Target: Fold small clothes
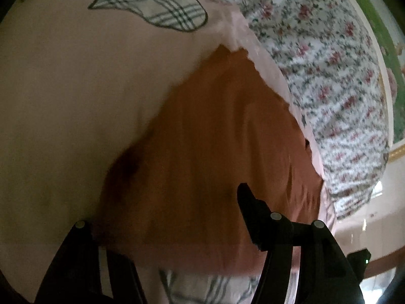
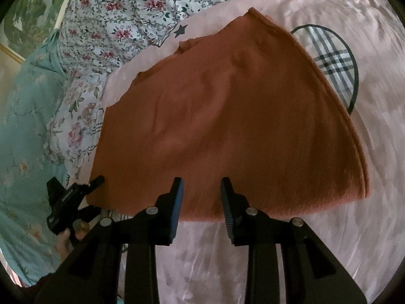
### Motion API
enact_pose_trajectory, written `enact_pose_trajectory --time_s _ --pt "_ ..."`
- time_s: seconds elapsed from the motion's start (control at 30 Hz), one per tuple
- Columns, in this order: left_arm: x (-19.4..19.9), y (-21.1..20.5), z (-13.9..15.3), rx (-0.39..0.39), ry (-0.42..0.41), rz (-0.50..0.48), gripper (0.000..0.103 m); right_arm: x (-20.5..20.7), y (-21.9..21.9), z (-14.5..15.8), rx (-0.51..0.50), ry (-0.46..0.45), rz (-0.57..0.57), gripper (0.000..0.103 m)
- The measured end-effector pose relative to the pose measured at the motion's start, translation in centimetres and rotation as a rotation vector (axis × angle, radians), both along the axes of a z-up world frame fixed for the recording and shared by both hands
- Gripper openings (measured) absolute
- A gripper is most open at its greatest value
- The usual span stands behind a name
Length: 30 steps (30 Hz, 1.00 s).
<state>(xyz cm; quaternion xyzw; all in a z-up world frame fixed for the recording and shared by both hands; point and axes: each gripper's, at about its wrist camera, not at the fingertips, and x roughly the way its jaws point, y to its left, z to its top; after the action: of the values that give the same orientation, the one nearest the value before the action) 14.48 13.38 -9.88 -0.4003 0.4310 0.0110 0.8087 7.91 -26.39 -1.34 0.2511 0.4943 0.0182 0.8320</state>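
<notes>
The rust-orange knitted garment (image 2: 227,116), soft, light and floppy, lies flat on the pink bedsheet (image 2: 367,228) just ahead of the released right gripper (image 2: 201,190), best pinched at its near hem; the left gripper's (image 2: 96,179) state I cannot tell.

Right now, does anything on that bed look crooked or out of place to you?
Mostly tidy. The rust-orange cloth lies flat on the pink sheet, but its far-left edge looks jagged and uneven, not a clean line. A plaid piece is half hidden under its far side.
</notes>
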Motion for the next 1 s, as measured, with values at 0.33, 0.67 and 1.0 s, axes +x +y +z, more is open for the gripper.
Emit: enact_pose_trajectory --time_s 0.33,0.67,1.0 --pt "2.0 -1.6 2.4 0.160 -0.007 -0.039 0.014 1.8 -2.9 -0.4 0.027 0.006 -0.009 0.032" --pt "4.0 -13.5 10.3 0.360 -0.176 -0.342 0.011 5.0 -4.5 0.5 0.102 0.020 0.046 0.032" --pt "5.5 -26.7 6.2 0.548 -0.144 -0.655 0.011 11.2 -4.9 -0.1 0.352 0.035 0.082 0.078"
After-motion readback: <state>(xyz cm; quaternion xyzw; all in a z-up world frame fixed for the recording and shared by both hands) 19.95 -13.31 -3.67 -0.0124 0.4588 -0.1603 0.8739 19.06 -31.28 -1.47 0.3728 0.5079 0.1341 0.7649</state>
